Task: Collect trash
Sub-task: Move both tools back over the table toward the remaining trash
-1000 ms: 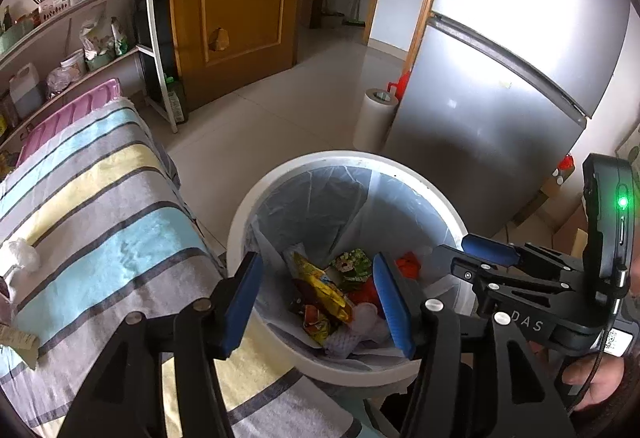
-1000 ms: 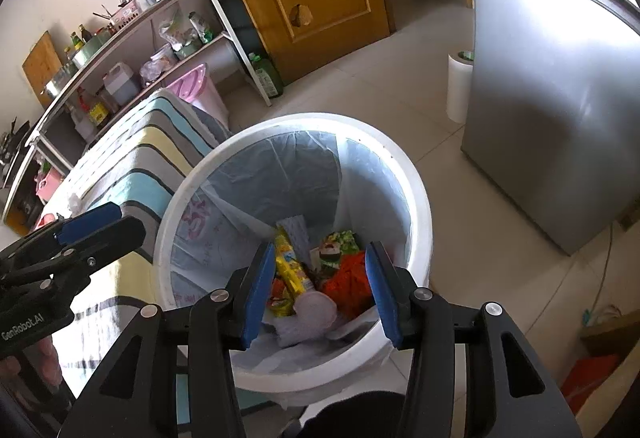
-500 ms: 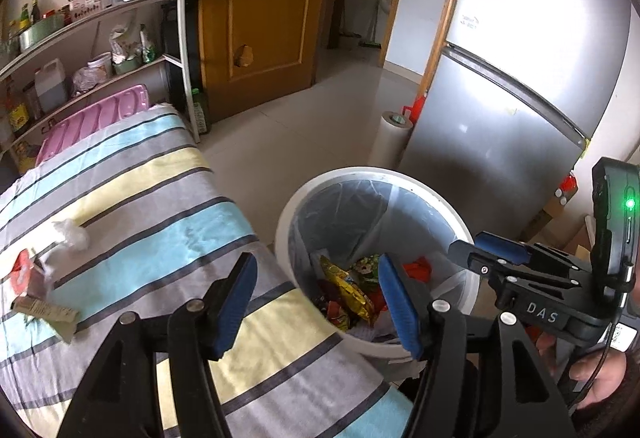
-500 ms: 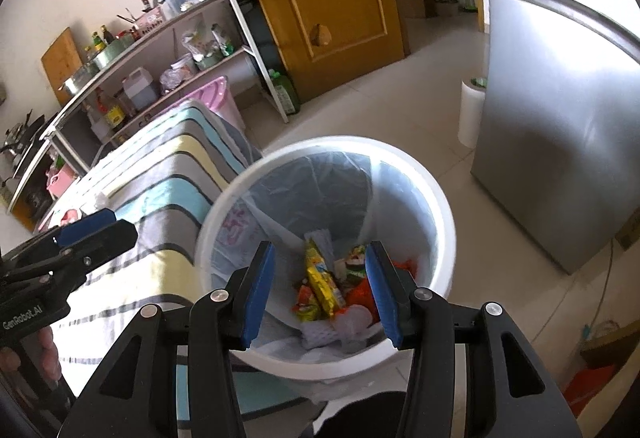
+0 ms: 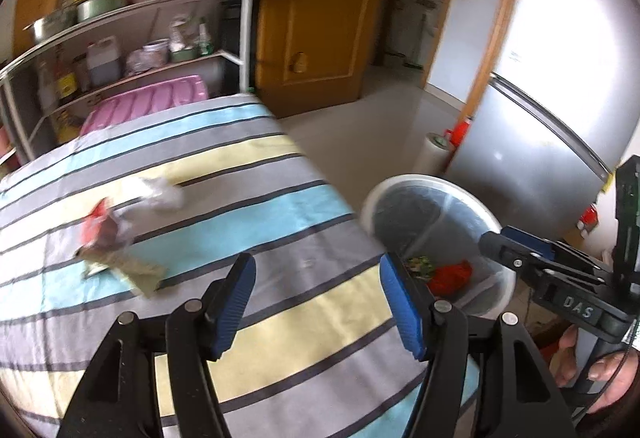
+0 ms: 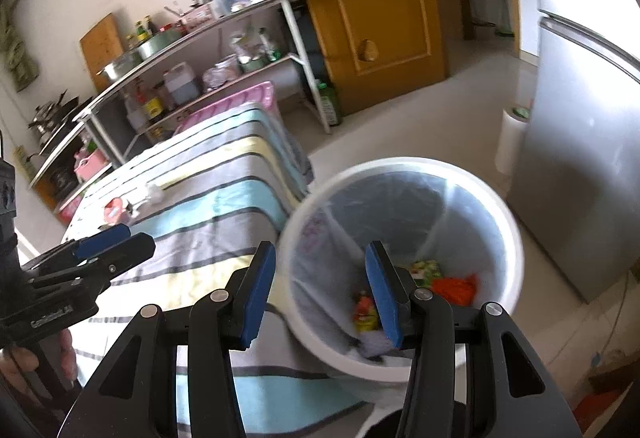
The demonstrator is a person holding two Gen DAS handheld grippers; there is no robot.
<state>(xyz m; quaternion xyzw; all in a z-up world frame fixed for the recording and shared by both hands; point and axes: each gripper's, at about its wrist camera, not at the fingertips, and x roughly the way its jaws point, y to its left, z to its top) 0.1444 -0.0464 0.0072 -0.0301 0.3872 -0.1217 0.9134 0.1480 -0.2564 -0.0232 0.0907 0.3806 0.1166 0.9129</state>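
Left of the bin, on the striped cloth: crumpled tissue, red wrapper, tan packet. Left gripper apart, empty; judged step: reach for next trash. Path unobstructed.

Above the bin rim: right gripper apart, empty. Beyond the bin: fridge, shelf, well clear.

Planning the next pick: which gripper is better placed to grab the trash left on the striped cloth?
Left, probably. The left gripper, open and empty, hangs over the cloth facing the wrappers. The right gripper, also open, sits at the bin rim.
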